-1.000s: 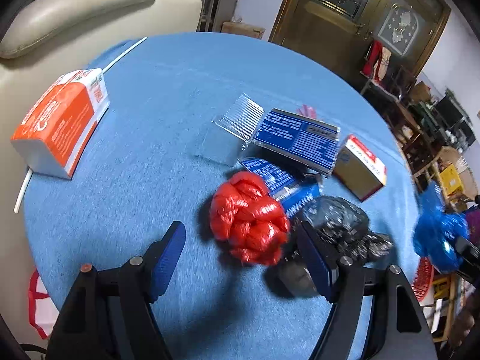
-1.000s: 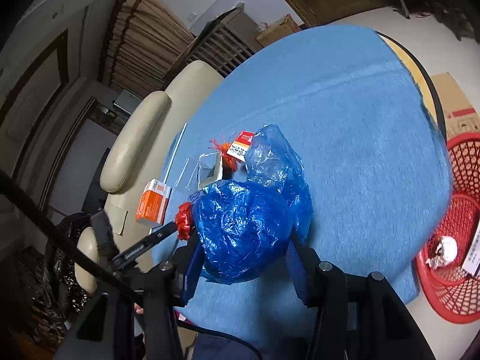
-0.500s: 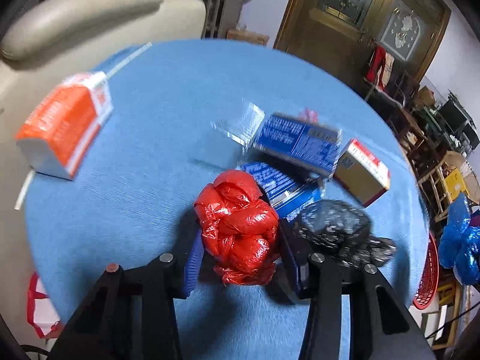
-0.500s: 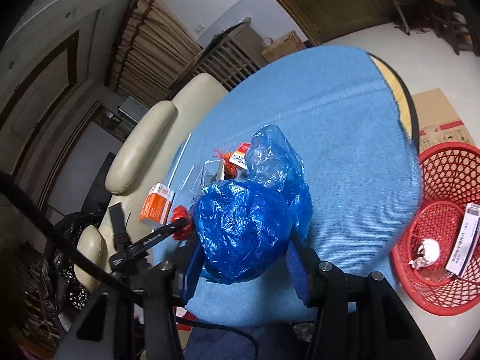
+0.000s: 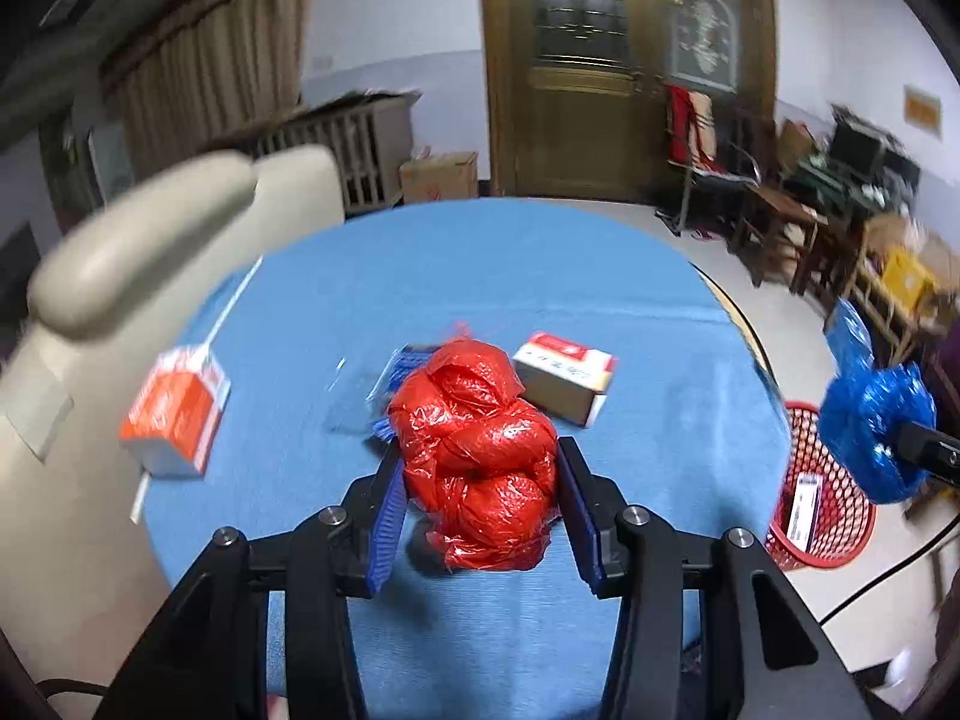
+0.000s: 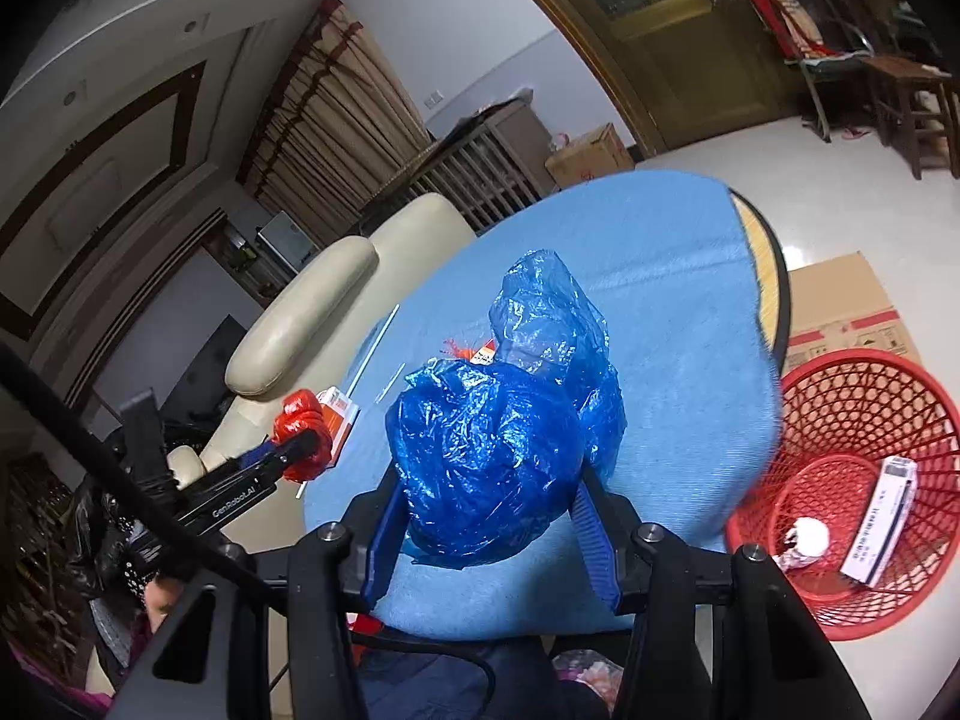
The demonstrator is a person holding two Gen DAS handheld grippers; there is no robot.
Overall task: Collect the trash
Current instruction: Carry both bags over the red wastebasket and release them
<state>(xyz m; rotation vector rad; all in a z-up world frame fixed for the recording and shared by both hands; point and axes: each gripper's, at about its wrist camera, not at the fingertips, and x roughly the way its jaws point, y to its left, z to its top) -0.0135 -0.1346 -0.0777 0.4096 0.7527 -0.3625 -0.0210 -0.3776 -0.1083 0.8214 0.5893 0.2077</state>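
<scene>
Two raised tools (image 5: pixel 477 474) (image 6: pixel 489 498), bags clamped

I'm seeing a crinkly red bag (image 5: pixel 477 456) between my left blue pads (image 5: pixel 384 525), a shiny blue bag (image 6: pixel 492 456) in my right, red mesh basket (image 6: pixel 840 420) off right.

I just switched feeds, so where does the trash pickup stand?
Done: a crumpled wad and a flat pack lie in the red basket. In hand: left gripper clamps the red bag; right gripper clamps the blue bag. Left: the orange carton and tan box on the table.
</scene>
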